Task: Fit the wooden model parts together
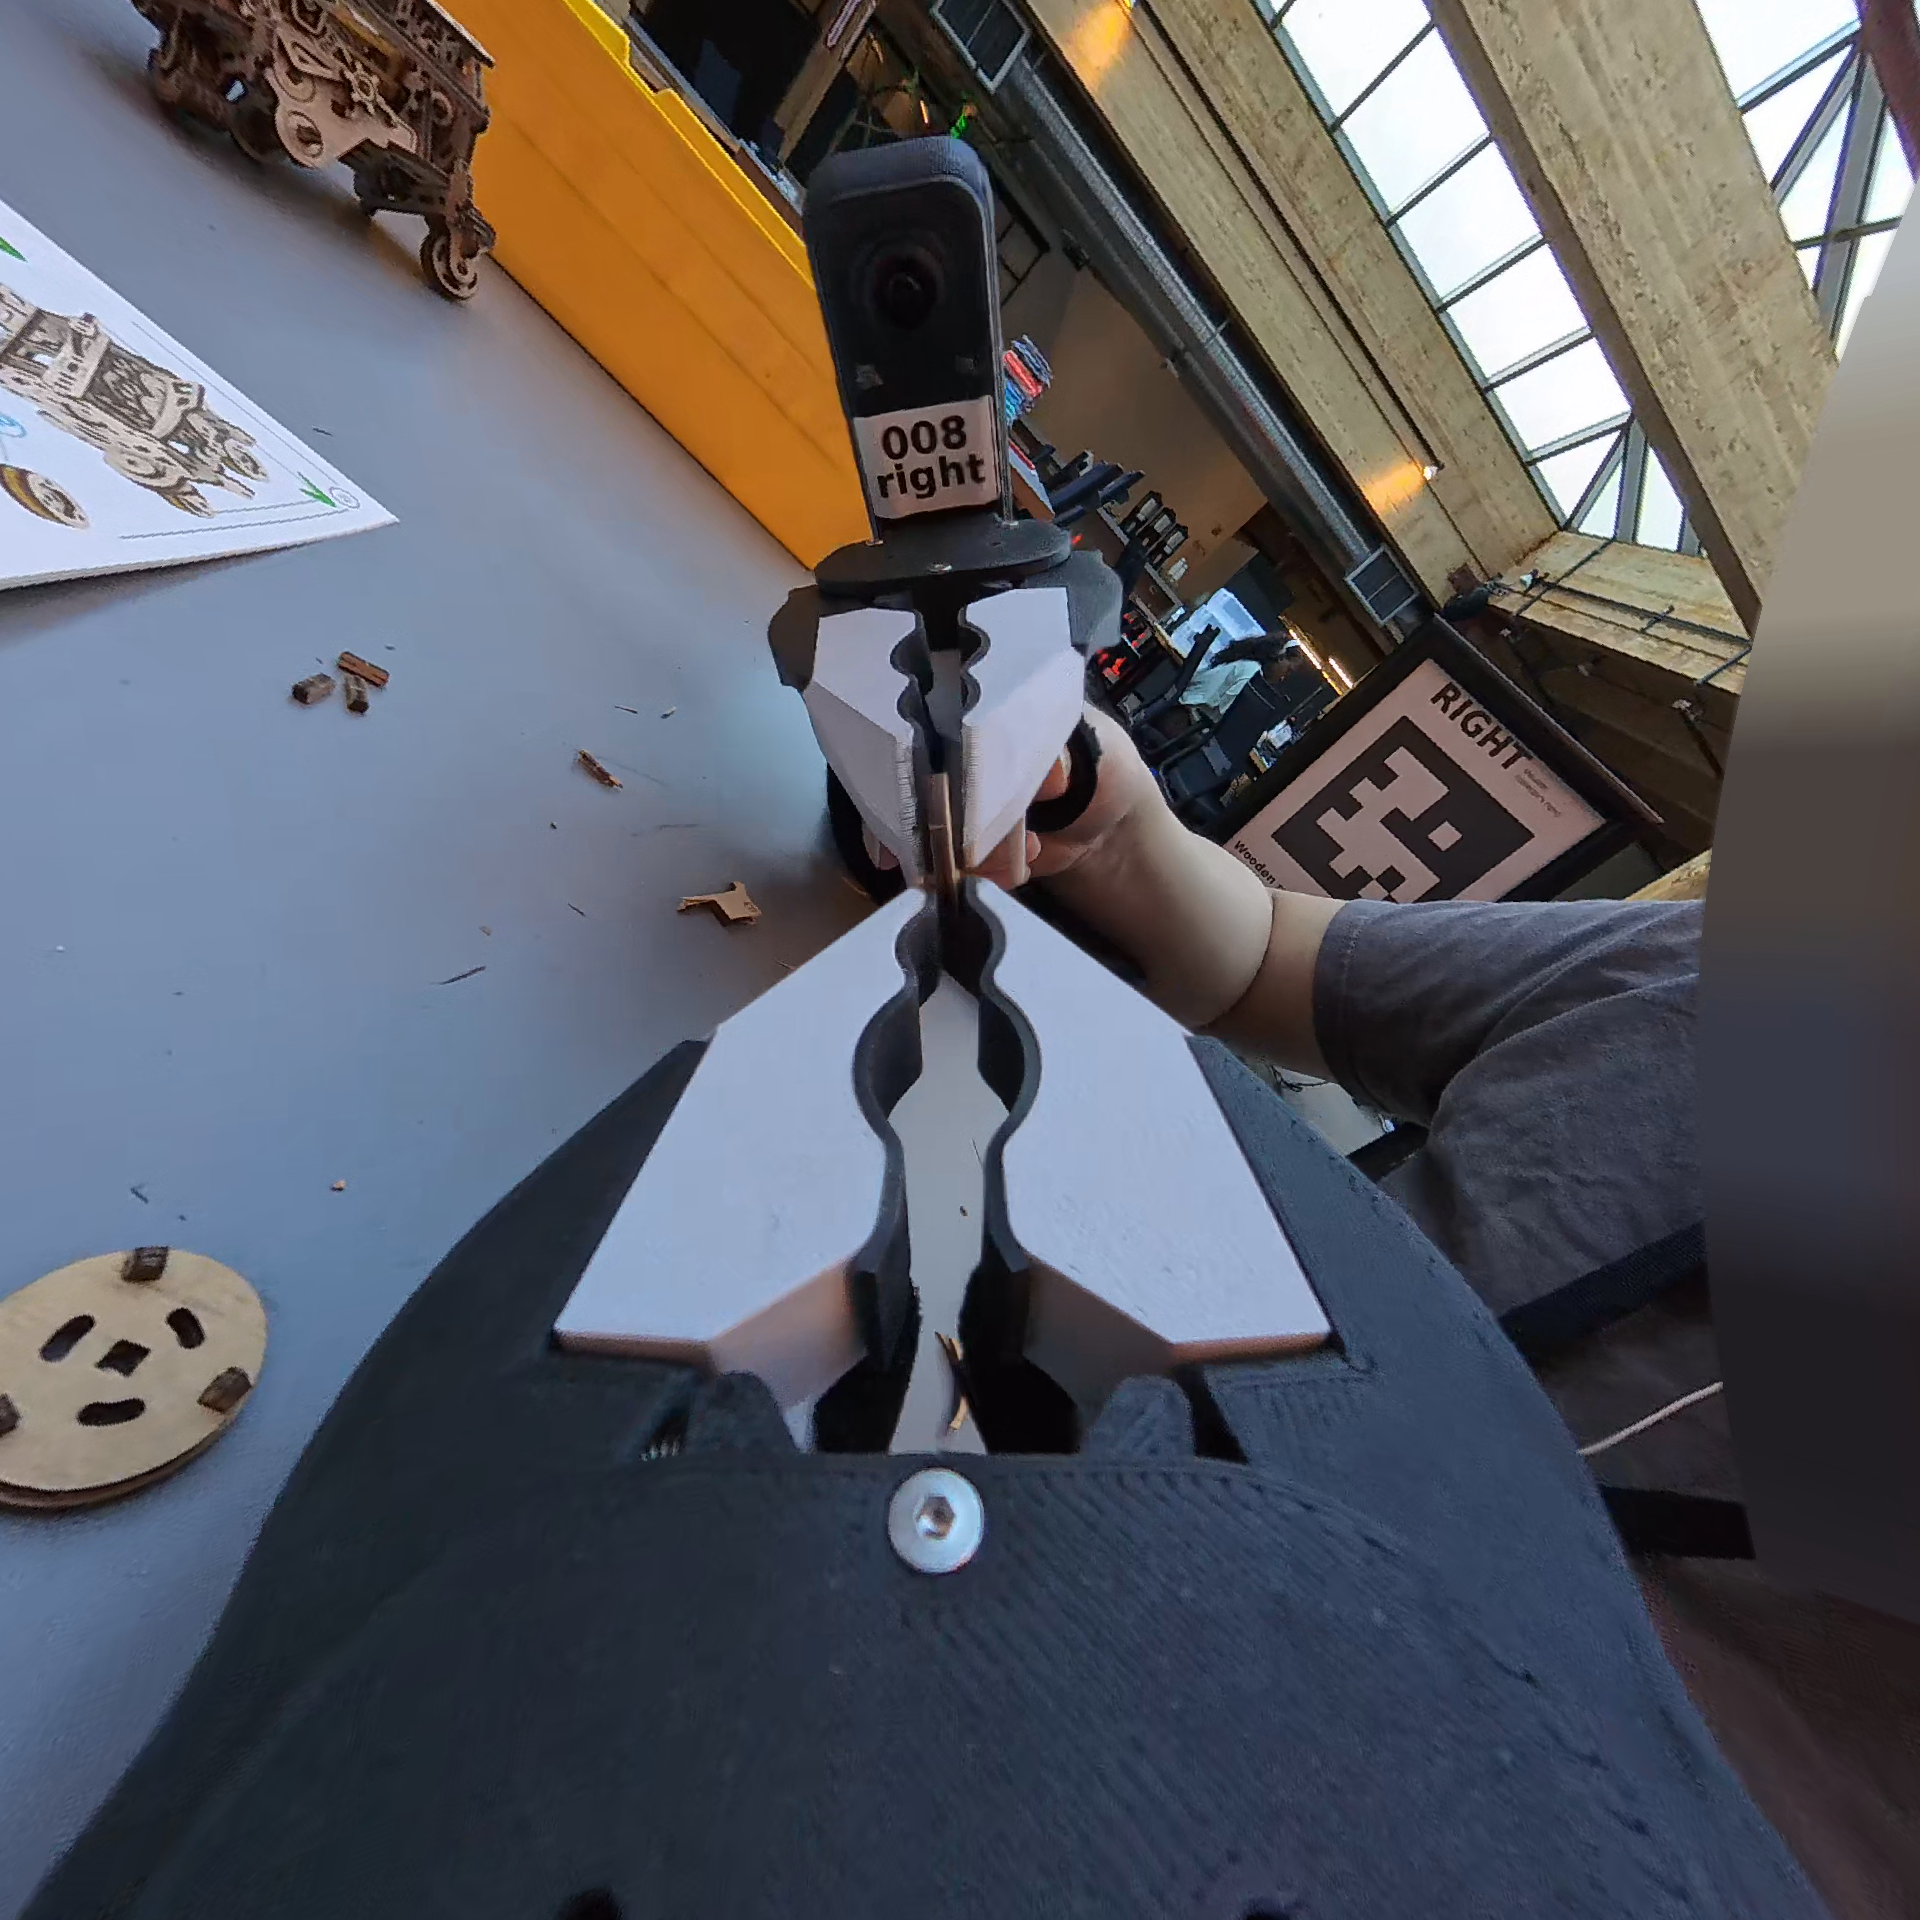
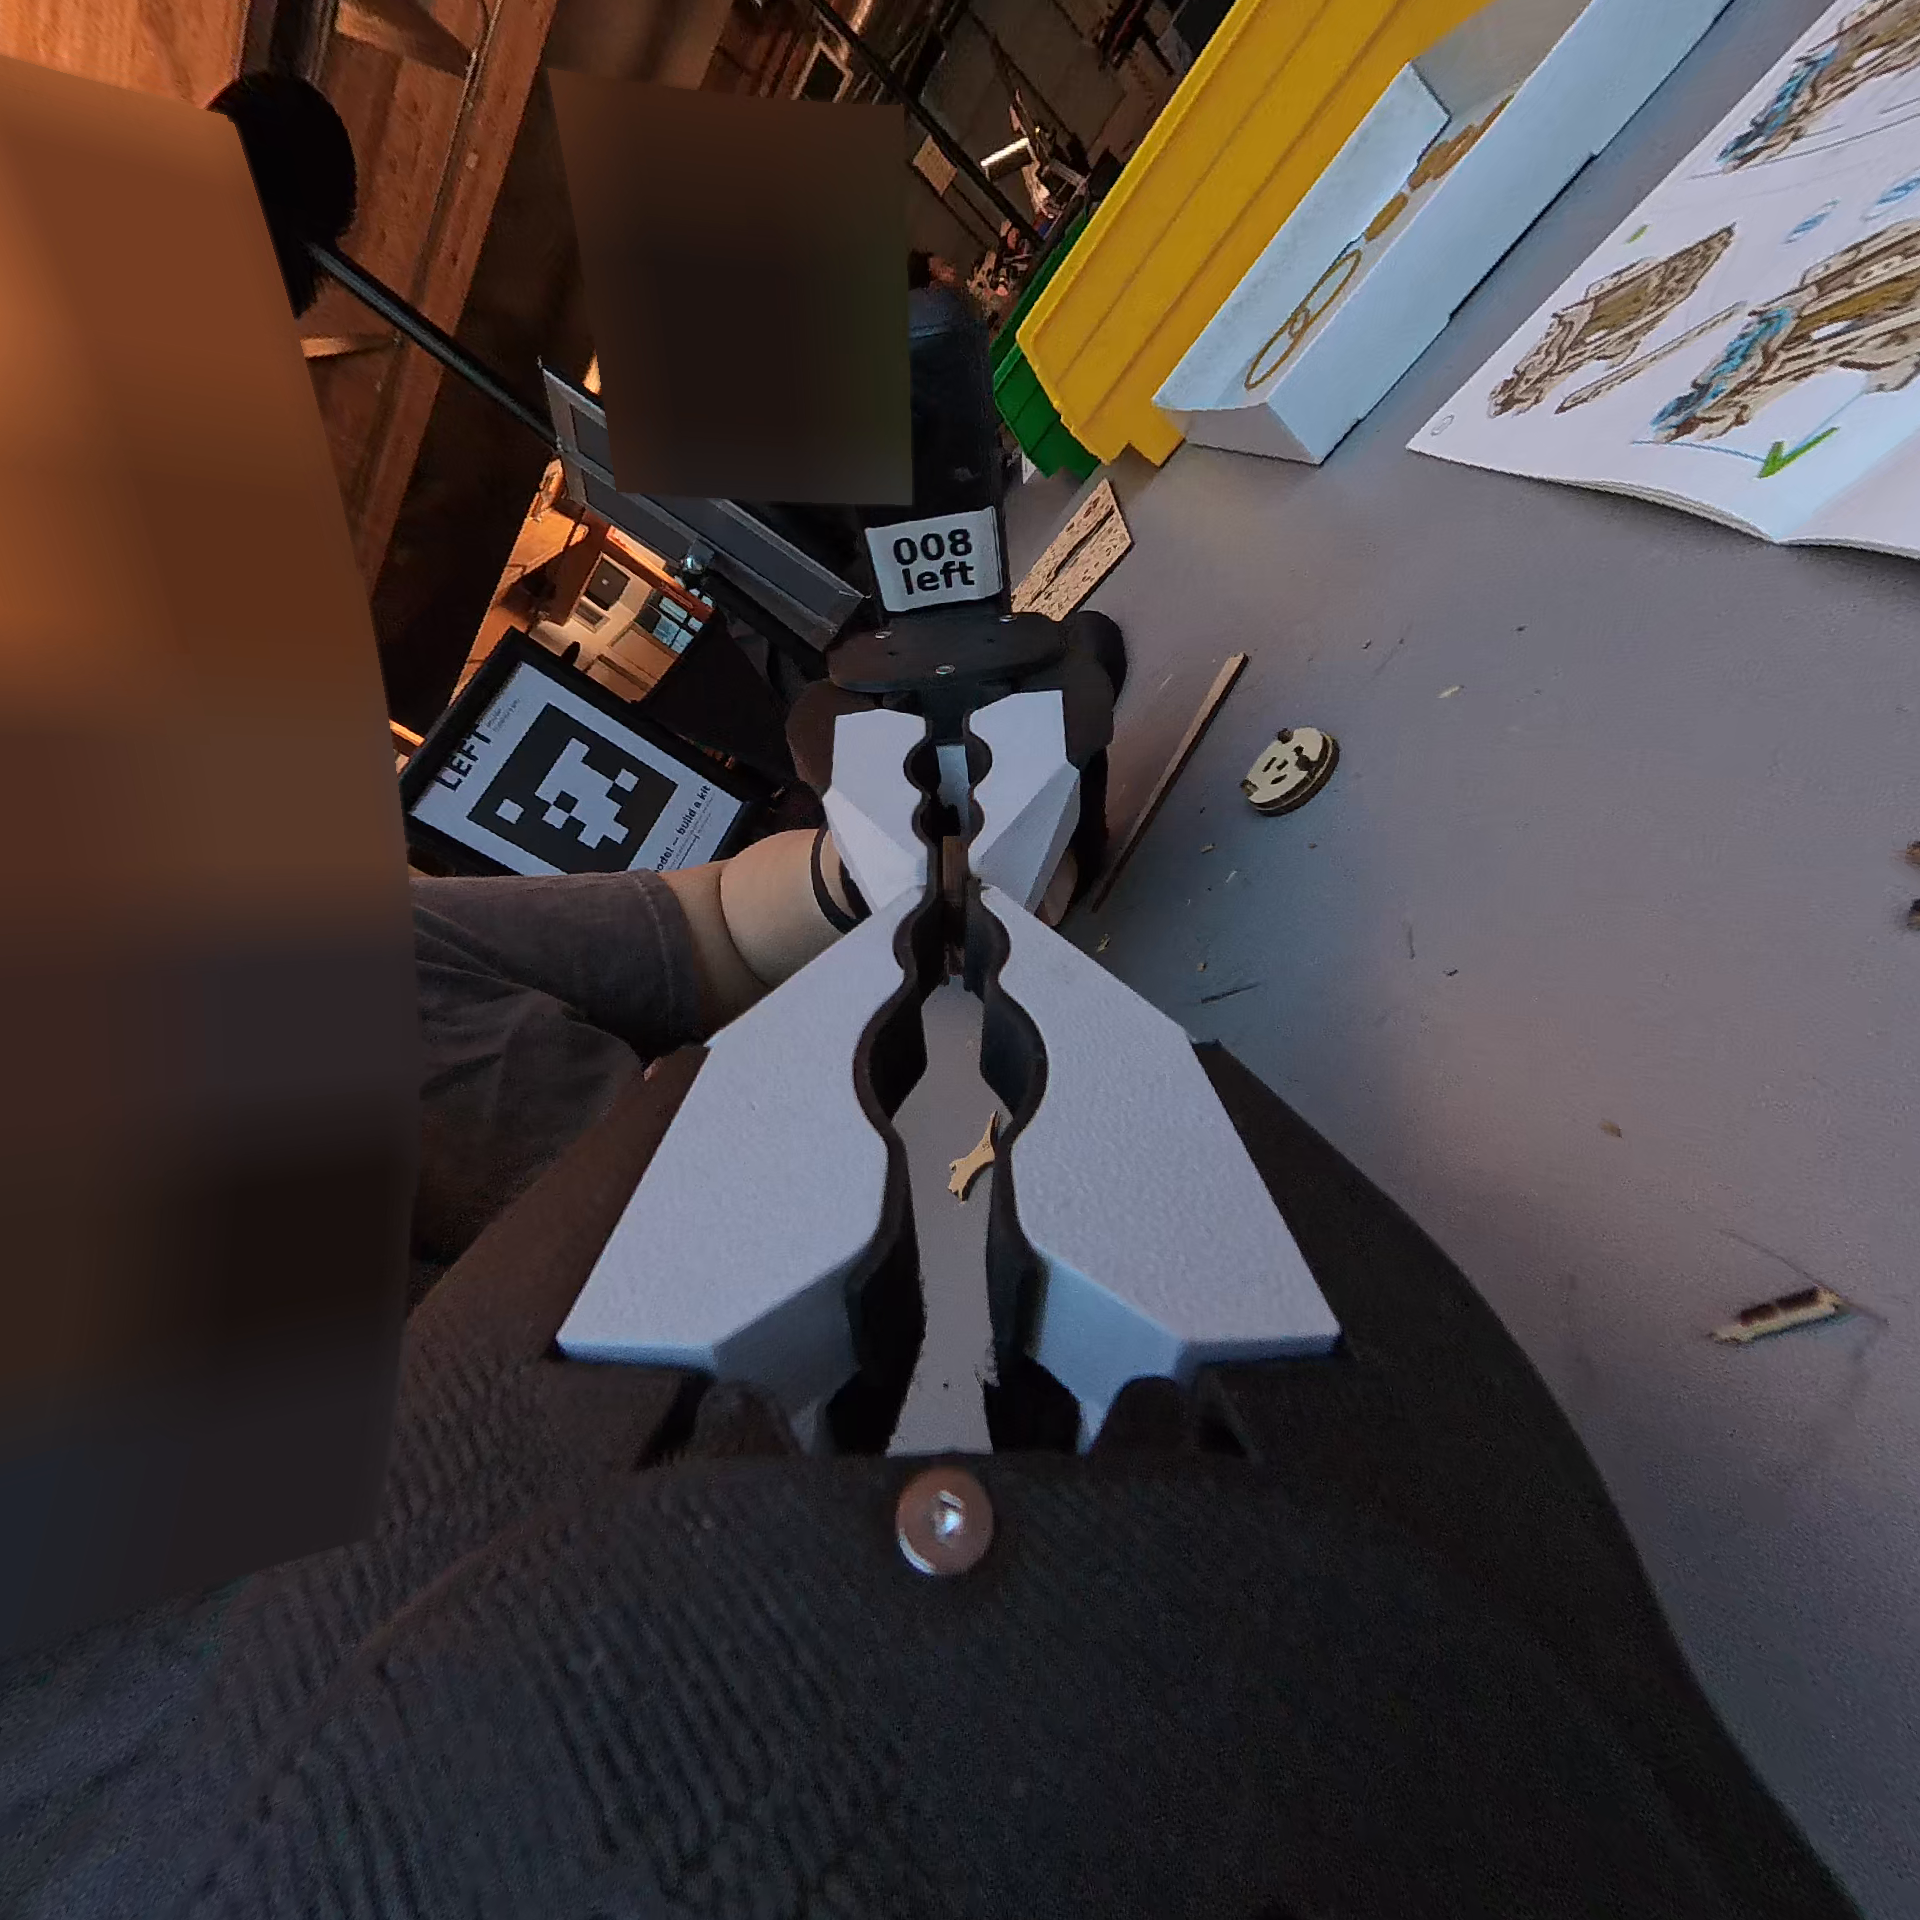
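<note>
My left gripper (image 1: 948, 900) and my right gripper (image 1: 937, 847) meet tip to tip above the grey table (image 1: 468, 831). Both are shut on a thin wooden part (image 1: 943, 816) that I see edge-on between the white fingers. I cannot tell whether it is one piece or two pressed together. In the right wrist view my right gripper (image 2: 948, 912) faces the left gripper (image 2: 948, 868), with the thin part (image 2: 951, 940) clamped between them. A slotted round wooden disc (image 1: 114, 1371) lies flat on the table, also in the right wrist view (image 2: 1288, 769).
A built wooden model (image 1: 322, 104) stands by a yellow bin (image 1: 644, 260). An open instruction booklet (image 2: 1714, 312), a white box (image 2: 1351, 291), a wooden strip (image 2: 1169, 779) and small offcuts (image 1: 343, 681) lie on the table. A person's sleeve (image 1: 1507, 1091) is at the right. Both grippers' tips are roughly 12 cm from the slotted round wooden disc (image 1: 114, 1371). The right camera catches it too, in the right wrist view (image 2: 1282, 767).
</note>
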A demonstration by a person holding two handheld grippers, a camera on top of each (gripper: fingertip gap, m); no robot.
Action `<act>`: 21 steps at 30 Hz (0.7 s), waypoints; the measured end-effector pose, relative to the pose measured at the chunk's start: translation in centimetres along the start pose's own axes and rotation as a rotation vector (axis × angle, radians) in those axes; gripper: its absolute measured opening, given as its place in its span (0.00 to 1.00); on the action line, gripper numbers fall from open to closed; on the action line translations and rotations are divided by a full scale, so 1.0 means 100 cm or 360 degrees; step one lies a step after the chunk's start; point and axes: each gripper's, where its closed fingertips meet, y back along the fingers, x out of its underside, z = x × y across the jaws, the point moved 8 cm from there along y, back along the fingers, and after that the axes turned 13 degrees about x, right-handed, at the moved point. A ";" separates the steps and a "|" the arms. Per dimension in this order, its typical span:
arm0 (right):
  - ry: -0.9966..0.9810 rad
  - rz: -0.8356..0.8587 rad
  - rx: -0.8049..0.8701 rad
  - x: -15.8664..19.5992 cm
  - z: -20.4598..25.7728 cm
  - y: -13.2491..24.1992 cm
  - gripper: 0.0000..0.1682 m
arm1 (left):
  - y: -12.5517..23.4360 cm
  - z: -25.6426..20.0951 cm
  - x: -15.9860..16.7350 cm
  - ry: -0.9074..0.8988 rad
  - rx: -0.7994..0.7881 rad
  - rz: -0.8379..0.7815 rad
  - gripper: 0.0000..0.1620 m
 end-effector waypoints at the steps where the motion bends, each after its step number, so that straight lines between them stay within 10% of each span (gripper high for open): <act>1: 0.0001 -0.0007 0.0000 0.000 0.000 0.000 0.01 | 0.000 0.000 0.000 -0.0007 -0.0002 0.0004 0.00; 18: 0.0067 0.0076 0.0037 0.000 -0.002 0.002 0.11 | 0.000 0.001 0.007 0.0095 -0.0003 0.0142 0.00; 21: 0.0099 0.0194 0.0013 0.006 0.001 -0.002 0.01 | 0.001 0.001 0.007 0.0098 0.0001 0.0144 0.00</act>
